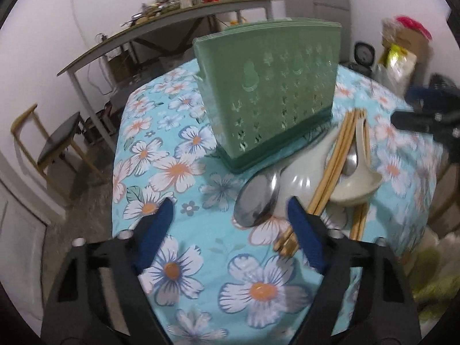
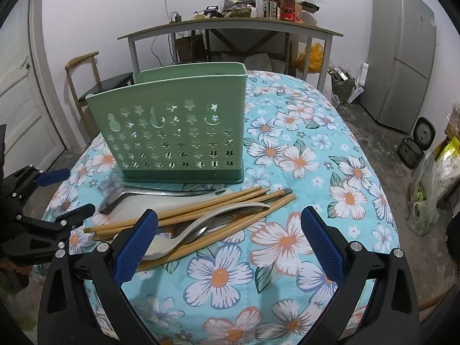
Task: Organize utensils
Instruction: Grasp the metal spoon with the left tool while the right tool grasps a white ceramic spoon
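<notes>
Right wrist view shows the fridge (image 2: 402,57) and the door (image 2: 17,92); left wrist view shows neither. No legible writing anywhere. Green holder (image 2: 175,126) stands upright on the floral cloth (image 2: 287,149); the utensil pile lies just in front of it: two pale spoons (image 2: 184,201), at least two metal spoons (image 1: 257,201), several chopsticks (image 2: 201,204), exact count unclear. Left gripper (image 1: 230,227) is spread, nothing between its pads, right pad at the chopstick ends. Right gripper (image 2: 230,241) is spread wide, empty.

Both wrist cameras look steeply down, close over the floral table (image 2: 287,241), sharing the green holder (image 1: 267,92).
</notes>
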